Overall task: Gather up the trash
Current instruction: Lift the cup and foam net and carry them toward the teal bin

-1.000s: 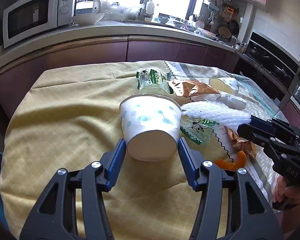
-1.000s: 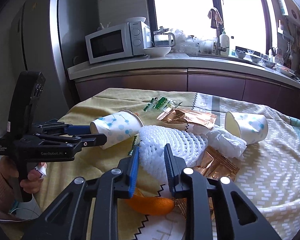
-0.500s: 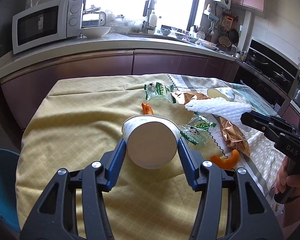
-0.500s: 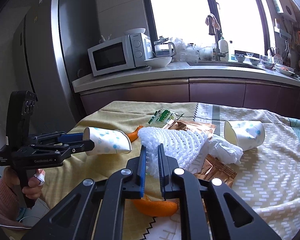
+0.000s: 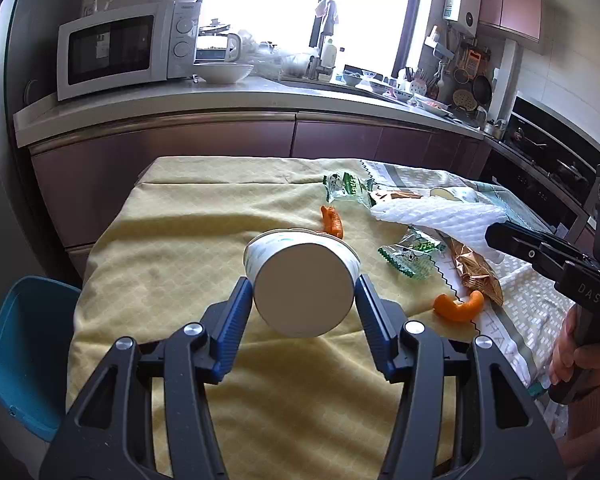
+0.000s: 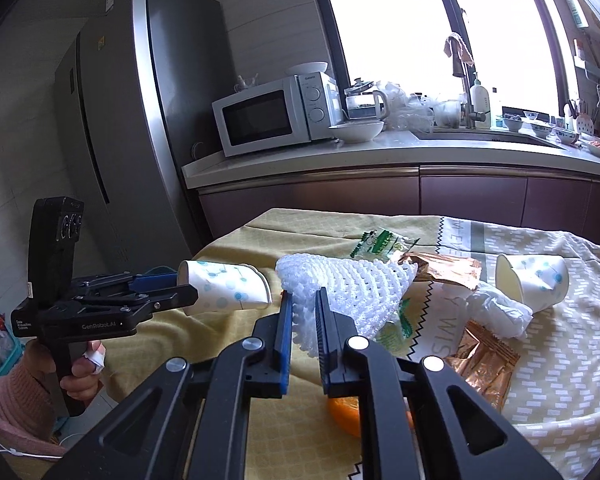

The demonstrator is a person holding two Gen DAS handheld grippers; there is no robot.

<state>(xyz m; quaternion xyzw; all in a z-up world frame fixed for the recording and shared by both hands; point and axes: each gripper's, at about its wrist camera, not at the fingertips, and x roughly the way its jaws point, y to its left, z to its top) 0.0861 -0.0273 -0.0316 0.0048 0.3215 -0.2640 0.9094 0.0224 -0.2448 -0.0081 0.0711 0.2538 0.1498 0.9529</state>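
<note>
Yellow cloth covers the surface [image 5: 172,248], with wrappers and peel scattered to its right side; I judge I am mid-collection, both loads lifted clear; the left tongs [image 5: 304,304] clamp a dotted paper cup [image 5: 302,280] sideways, base toward me; the right tongs [image 6: 302,312], whose jaws have just been closing, pinch the white foam net [image 6: 348,284] by its near edge; next I need a bin, perhaps the blue container [image 5: 20,344] at left.

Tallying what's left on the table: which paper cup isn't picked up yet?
The paper cup lying on the striped cloth beside crumpled tissue; the other cup is clamped in the left gripper.
</note>
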